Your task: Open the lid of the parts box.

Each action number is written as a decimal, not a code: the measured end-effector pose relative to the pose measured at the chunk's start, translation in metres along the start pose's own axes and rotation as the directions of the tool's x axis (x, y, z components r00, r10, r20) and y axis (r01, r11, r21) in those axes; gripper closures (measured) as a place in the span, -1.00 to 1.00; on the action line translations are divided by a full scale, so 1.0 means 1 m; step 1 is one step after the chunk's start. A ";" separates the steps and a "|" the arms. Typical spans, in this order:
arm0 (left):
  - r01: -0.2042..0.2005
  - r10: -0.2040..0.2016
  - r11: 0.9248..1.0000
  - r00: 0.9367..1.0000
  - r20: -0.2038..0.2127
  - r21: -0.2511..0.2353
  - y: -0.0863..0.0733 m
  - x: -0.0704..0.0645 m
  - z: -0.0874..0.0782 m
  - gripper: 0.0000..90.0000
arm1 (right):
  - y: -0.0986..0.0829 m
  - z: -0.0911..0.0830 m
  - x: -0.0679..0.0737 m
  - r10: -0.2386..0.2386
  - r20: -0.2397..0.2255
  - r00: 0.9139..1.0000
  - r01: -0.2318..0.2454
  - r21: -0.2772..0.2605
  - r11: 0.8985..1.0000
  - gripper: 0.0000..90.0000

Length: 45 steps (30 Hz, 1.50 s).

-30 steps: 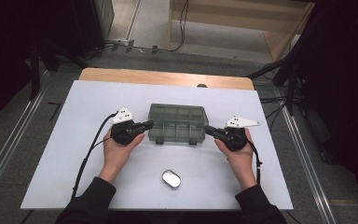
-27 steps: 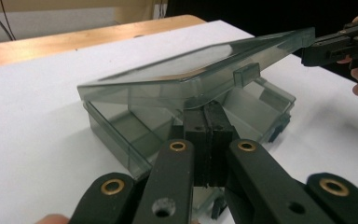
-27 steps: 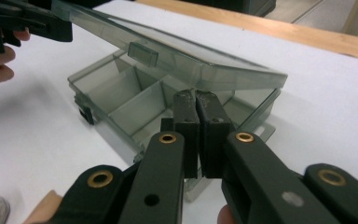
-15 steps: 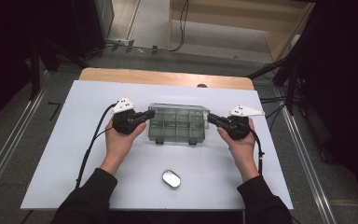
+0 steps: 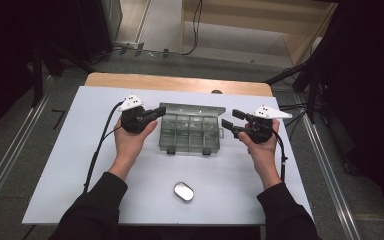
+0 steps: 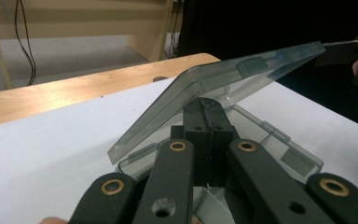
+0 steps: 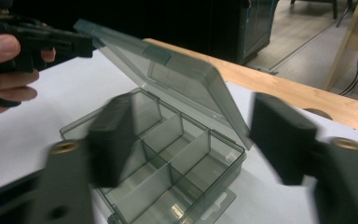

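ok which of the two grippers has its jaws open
The right gripper: its jaws stand wide apart beside the compartment box. The left gripper has its jaws pressed shut at the box's left end, under the raised lid.

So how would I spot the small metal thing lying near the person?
Start at the white table, then find the clear compartment box between the two hands. Nearer the person, alone on the bare surface, lies a small oval metal tin: shiny and closed, unlike the see-through box.

Glossy translucent grey plastic box (image 5: 190, 131), matt white table (image 5: 70, 165), shiny metal tin (image 5: 183, 191)
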State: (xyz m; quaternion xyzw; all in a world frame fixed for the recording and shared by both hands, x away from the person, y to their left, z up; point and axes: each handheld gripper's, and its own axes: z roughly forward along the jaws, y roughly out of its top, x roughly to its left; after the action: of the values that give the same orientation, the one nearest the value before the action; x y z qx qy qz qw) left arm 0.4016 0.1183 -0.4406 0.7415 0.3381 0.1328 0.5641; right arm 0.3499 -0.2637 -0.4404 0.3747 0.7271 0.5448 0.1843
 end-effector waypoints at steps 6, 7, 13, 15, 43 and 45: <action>-0.007 0.007 1.000 1.000 -0.009 -0.003 0.005 0.003 0.004 0.98 | 0.003 0.011 -0.008 0.043 0.015 0.999 -0.043 -0.009 0.999 -1.00; -0.010 0.010 1.000 1.000 -0.009 -0.004 0.006 0.004 0.005 0.98 | 0.003 0.014 -0.010 0.061 0.000 0.998 -0.061 -0.007 0.998 -1.00; 0.001 -0.002 1.000 1.000 -0.018 -0.017 0.006 0.008 0.010 0.98 | 0.003 0.024 -0.017 0.103 0.031 0.994 -0.101 -0.053 0.993 -1.00; 0.004 -0.004 1.000 1.000 -0.022 -0.016 0.007 0.010 0.011 0.98 | 0.003 0.027 -0.017 0.101 0.051 0.994 -0.097 -0.066 0.993 -1.00; -0.017 0.015 0.999 0.999 -0.049 -0.034 0.010 0.018 0.010 0.97 | 0.012 0.051 -0.008 0.094 0.260 0.961 -0.066 -0.114 0.991 0.76; 0.001 -0.003 0.999 0.999 -0.032 -0.048 0.009 0.020 0.006 0.97 | 0.012 0.052 -0.009 0.104 0.270 0.957 -0.075 -0.115 0.991 0.79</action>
State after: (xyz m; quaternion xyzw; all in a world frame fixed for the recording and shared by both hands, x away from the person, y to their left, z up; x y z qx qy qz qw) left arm 0.4226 0.1253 -0.4383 0.7252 0.3445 0.1523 0.5764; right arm 0.3951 -0.2347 -0.4477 0.4691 0.6475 0.5323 0.2781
